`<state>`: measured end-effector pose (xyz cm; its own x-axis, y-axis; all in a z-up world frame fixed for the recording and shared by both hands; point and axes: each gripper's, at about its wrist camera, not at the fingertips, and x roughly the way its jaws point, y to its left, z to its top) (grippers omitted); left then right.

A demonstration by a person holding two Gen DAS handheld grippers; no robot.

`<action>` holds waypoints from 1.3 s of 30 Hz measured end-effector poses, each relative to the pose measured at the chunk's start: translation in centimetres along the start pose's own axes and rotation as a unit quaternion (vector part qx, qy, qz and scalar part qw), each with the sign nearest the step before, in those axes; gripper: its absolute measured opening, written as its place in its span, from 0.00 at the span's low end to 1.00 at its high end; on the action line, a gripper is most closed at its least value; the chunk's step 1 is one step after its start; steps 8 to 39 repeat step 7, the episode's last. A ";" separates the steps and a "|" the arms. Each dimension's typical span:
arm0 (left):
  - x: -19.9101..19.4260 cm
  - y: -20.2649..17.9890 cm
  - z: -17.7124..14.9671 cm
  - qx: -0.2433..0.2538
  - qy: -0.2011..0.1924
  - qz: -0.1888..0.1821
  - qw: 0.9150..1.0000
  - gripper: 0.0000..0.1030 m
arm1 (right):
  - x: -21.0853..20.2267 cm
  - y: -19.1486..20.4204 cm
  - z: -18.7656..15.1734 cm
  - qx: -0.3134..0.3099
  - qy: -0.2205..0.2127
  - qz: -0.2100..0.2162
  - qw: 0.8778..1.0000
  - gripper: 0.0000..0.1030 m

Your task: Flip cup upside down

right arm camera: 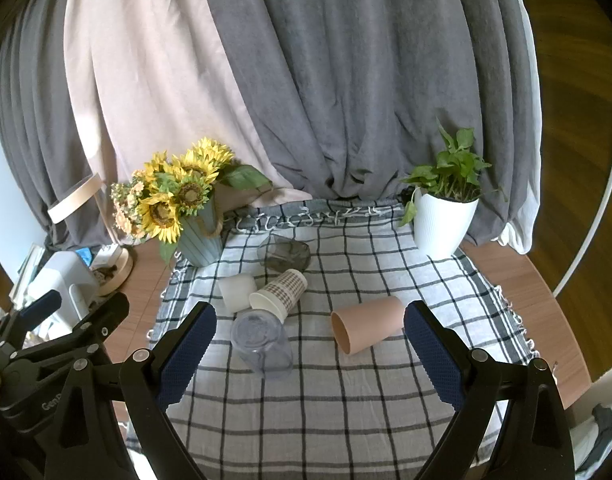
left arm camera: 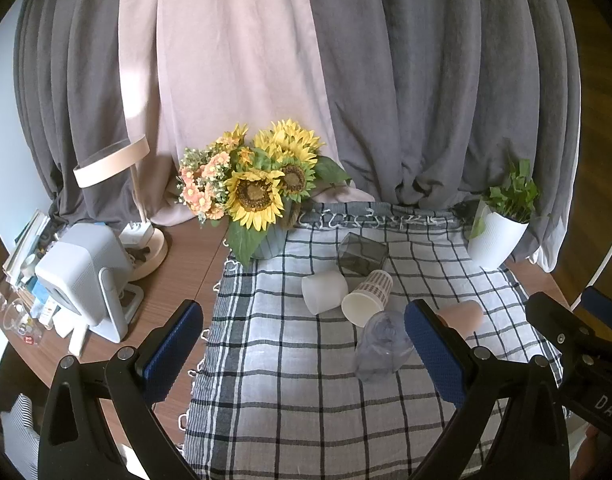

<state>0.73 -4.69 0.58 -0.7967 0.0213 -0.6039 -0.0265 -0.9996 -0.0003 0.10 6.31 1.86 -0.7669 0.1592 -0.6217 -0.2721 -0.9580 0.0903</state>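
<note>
No cup has yet been flipped: the pink cup (right arm camera: 368, 325) is seen lying on its side on the checked cloth (right arm camera: 326, 412), toward its right edge. Both the left gripper (left arm camera: 304, 350) and right gripper (right arm camera: 310, 354) are held wide apart and empty, so the grasp and the turn remain.

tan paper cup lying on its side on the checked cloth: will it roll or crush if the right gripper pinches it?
The tan paper cup lies on its side, so a nudge likely rolls it in a curve. Its thin wall probably dents under a firm pinch. The right gripper is open, not touching.

We note a woven, matt checked tablecloth (right arm camera: 346, 392); a clear glossy plastic cup (right arm camera: 262, 344); a matt tan cup (right arm camera: 368, 326); a wood-grain table (right arm camera: 522, 292); textured blue gripper pads (right arm camera: 434, 356).
</note>
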 end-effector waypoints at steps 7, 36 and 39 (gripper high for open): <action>0.1 0.0 -0.2 0.000 0.004 0.001 1.000 1.00 | 0.0 0.0 -0.1 0.000 0.002 0.002 1.000 0.92; 0.1 0.0 -0.2 0.000 0.004 0.001 1.000 1.00 | 0.0 0.0 -0.1 0.000 0.002 0.002 1.000 0.92; 0.1 0.0 -0.2 0.000 0.004 0.001 1.000 1.00 | 0.0 0.0 -0.1 0.000 0.002 0.002 1.000 0.92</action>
